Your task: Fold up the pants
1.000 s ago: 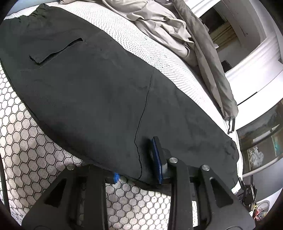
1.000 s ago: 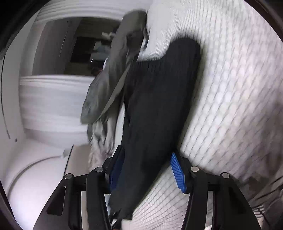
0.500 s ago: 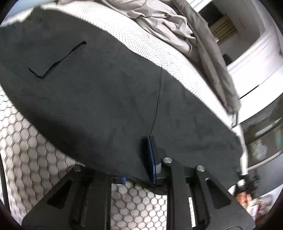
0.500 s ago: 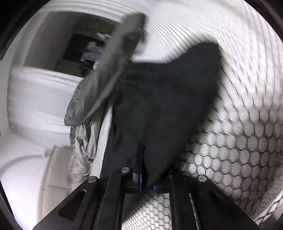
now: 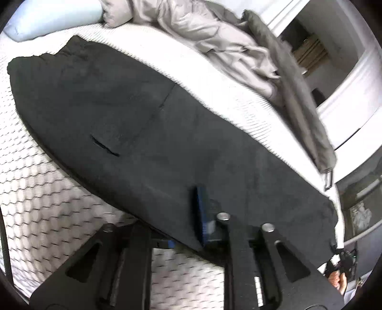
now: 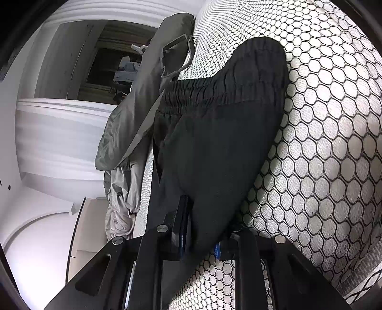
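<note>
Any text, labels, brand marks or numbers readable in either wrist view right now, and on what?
None: no readable text in either view.
Black pants: no tag, label or print shows on the visible fabric or on the elastic waistband.
Hexagon-patterned bed cover: pattern only, no lettering.
Grey bedding: plain.
Pictures at the right edge: too small and blurred to read.

Black fabric pants lie flat across the white hexagon-quilted mattress, from upper left to lower right of the frame. Behind them, at upper centre, a crumpled grey duvet; a pale blue pillow at upper left.
</note>
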Demonstrator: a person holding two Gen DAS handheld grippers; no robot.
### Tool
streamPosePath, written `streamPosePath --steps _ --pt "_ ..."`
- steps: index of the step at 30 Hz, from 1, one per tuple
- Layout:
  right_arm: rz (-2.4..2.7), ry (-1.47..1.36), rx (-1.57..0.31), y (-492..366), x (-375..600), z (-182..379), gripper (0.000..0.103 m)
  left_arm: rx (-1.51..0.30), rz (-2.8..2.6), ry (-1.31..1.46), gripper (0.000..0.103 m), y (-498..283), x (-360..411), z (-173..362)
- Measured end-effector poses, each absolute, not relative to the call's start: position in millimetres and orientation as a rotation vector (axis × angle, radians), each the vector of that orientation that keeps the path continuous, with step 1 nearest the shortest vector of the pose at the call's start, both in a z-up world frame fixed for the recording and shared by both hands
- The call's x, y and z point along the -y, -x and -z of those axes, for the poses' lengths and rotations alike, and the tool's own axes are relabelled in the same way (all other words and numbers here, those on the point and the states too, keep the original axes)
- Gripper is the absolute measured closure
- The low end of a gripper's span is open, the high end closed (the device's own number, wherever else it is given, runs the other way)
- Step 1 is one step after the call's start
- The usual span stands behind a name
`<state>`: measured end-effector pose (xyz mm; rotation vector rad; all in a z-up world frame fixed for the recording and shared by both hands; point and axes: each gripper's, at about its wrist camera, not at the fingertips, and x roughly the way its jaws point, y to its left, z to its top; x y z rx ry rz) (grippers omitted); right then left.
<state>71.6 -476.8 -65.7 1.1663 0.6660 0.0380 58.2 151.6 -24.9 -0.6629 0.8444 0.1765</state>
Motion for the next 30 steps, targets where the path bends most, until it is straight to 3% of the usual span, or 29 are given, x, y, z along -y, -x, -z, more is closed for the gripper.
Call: streamPosePath --steps 3,6,8,12,16,19,23,25,26,27,30 --pt "-0.035 -1.16 -0.673 -70 480 66 0.086 -0.846 -0.141 0.727 0.083 -60 -169 28" --pt "-0.039 -1.172 -0.671 -69 480 66 0.086 -0.816 -0.183 0.751 0.068 -51 -188 21" --pt "-0.043 -1.178 -0.673 -68 481 67 0.086 -0.773 -0.239 0.778 0.064 -44 -205 22" --pt "-0.037 -1.16 -0.677 -69 480 67 0.086 -0.756 -0.272 0.86 0.086 -42 -234 32" --pt "-0.043 -1.15 -0.678 -68 480 67 0.086 -0.753 -0.276 0.702 0.087 -28 -222 17" --pt "-0.039 -1.142 -0.684 -71 480 66 0.086 -0.775 -0.247 0.793 0.079 -31 -236 23" --pt "-0.042 -1.149 -0.681 -71 481 67 0.086 -0.705 -0.261 0.87 0.048 -4 -260 16" --pt "-0.044 -1.152 -0.682 -71 481 67 0.086 -0.662 -0.376 0.876 0.046 -2 -281 15" --pt "-0.042 -1.15 -0.683 -71 481 67 0.086 -0.674 -0.418 0.884 0.051 -5 -292 20" --pt "-0.038 -1.142 -0.685 -72 480 67 0.086 -0.7 -0.427 0.905 0.068 -11 -302 27" --pt "-0.034 -1.124 -0.688 -73 480 67 0.086 -0.737 -0.398 0.945 0.096 -16 -321 36"
